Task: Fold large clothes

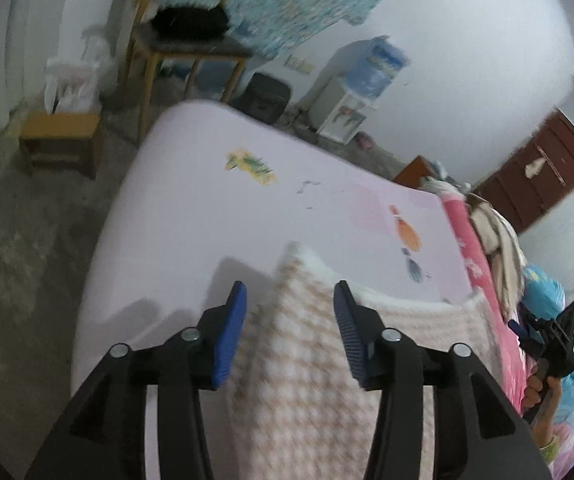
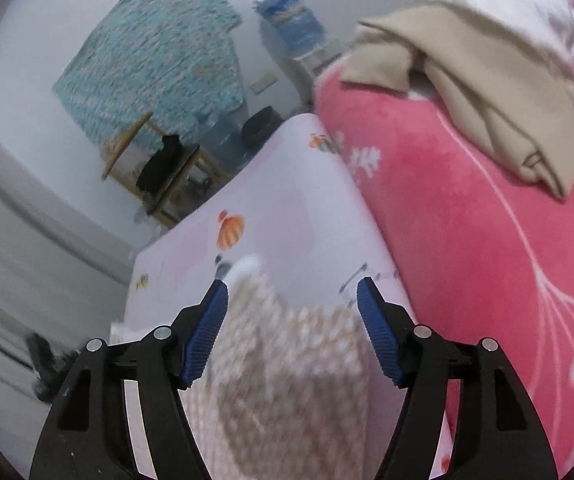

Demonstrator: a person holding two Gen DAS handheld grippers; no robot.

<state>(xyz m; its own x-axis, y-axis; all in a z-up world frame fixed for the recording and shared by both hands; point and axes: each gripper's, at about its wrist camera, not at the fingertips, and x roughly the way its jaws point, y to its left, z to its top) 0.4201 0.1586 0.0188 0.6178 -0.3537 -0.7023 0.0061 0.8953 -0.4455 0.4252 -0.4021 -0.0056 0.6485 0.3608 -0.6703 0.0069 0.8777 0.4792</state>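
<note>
Both our tongs, the left gripper (image 1: 290, 295) and right gripper (image 2: 292, 292), gape wide over one checkered knit garment (image 1: 303, 364) lying on the lilac bedsheet (image 1: 207, 208), one pink blanket (image 2: 467, 248) beside it.

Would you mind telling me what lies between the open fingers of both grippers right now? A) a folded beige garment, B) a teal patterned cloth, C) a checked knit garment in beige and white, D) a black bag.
C: in both wrist views the checked knit garment lies on the pale bed sheet between the spread blue pads of the left gripper and the right gripper, neither of them closed on it.
</note>
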